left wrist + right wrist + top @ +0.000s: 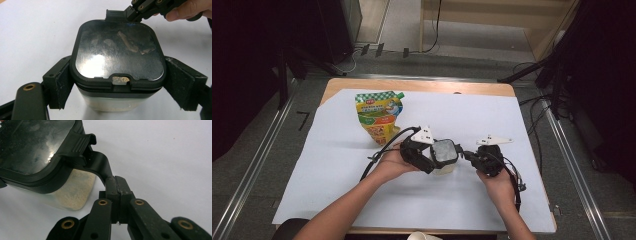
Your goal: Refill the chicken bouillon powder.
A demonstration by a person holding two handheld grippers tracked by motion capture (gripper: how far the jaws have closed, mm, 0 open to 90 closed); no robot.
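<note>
White paper (492, 115) covers the wooden table, and at its near middle stands a clear square container (445, 155) under a black-rimmed lid (117, 50); pale brownish pieces show dimly through the scuffed lid, too blurred to identify. At nine o'clock of it, the left gripper (424, 152) has its jaws spread on either side of the container, the pads just beside its walls, whether touching I cannot tell. At three o'clock, the right gripper (472, 156) is pinched together on the lid's black latch tab (100, 167). Farther off at eleven o'clock lies a green-and-yellow spout pouch (379, 116), its print unreadable.
</note>
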